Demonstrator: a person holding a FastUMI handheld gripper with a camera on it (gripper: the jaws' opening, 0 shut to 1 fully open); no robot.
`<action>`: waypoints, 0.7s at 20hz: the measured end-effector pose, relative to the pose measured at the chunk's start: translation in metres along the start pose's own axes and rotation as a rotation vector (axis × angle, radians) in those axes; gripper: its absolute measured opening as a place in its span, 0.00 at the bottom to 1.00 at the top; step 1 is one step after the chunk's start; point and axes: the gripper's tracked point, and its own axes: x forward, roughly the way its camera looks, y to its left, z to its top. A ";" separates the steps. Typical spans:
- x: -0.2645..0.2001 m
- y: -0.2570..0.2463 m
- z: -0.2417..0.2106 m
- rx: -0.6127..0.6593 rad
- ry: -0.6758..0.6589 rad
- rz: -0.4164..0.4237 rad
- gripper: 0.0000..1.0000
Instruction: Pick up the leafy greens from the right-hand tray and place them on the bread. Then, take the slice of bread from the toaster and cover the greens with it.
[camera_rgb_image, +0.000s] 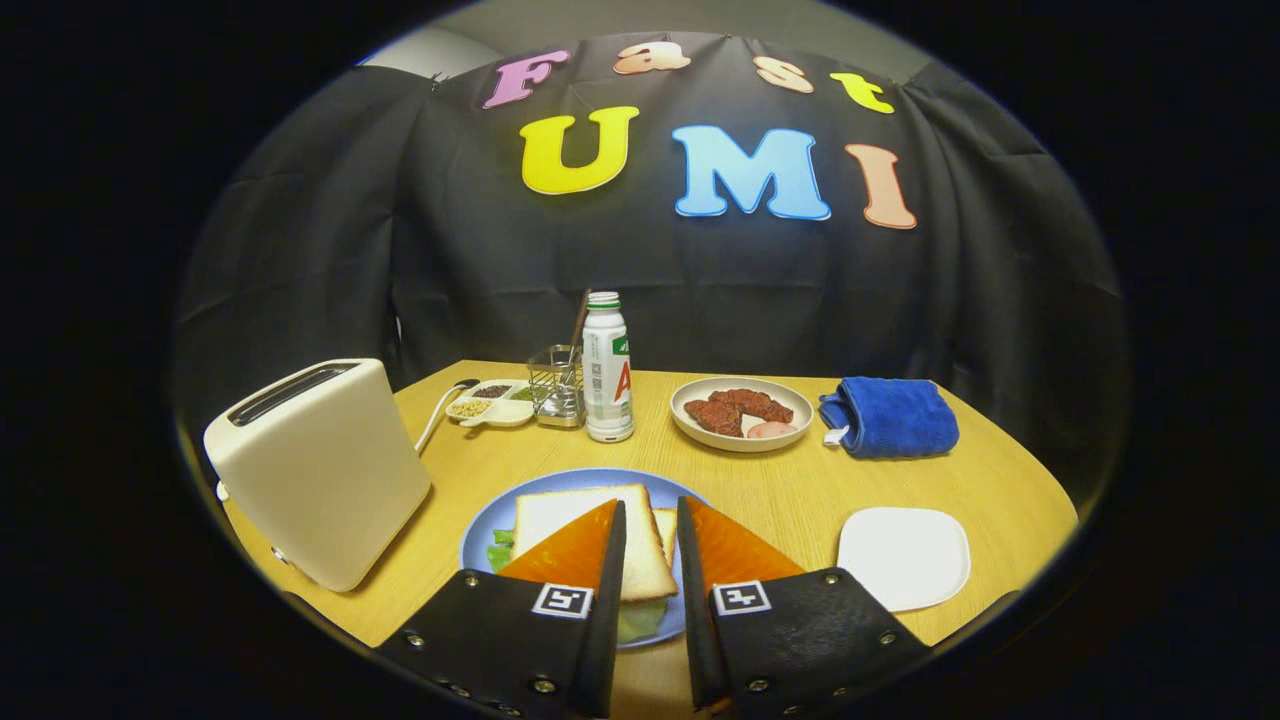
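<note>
On the blue plate (480, 535) lies a sandwich stack. A white bread slice (560, 515) sits flat on top, and leafy greens (498, 552) peek out from under it at its left and near edges. The edge of a lower bread slice (667, 528) shows on the right. My gripper (650, 503) hovers over the near part of the plate, with its fingers a narrow gap apart. The top slice shows through that gap, and nothing is pinched. The cream toaster (320, 470) stands left of the plate with dark slots. The white right-hand tray (905, 555) is bare.
Behind the plate stand a white bottle (608, 370), a wire caddy (556, 385) and a small divided dish (492, 402). A bowl of reddish meat (741, 413) and a folded blue towel (890, 417) sit at the back right of the wooden table (790, 500).
</note>
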 end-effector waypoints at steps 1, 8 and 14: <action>-0.003 -0.005 0.004 0.001 -0.013 0.000 0.30; -0.042 -0.063 0.034 -0.008 -0.150 -0.022 0.29; -0.072 -0.116 0.048 -0.012 -0.246 -0.041 0.29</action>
